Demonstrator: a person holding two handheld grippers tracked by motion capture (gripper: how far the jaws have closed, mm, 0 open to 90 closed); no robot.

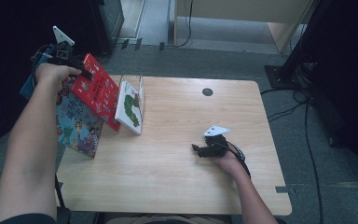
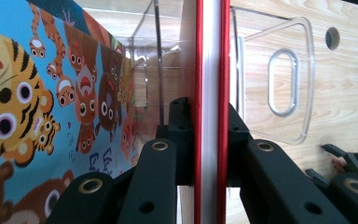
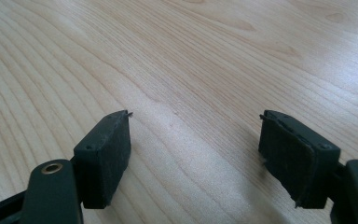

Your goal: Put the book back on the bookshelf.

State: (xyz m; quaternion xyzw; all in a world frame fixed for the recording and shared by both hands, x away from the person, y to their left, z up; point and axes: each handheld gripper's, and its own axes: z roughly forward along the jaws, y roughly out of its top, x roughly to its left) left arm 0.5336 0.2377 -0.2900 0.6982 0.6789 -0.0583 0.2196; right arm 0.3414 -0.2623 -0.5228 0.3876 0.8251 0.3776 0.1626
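In the high view, upper left of the frame, we see the left gripper clamped on a red book tilted beside the clear acrylic holder, while the right gripper rests lower right. In the left gripper view, the jaws pinch the red book's edge, centre frame, so it could pivot and strike the blue animal book. In the right gripper view, the pads stand wide apart over bare table.

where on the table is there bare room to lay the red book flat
Bare wood lies between the white book in the clear holder and the right gripper, and along the table's near edge. The left edge is crowded.
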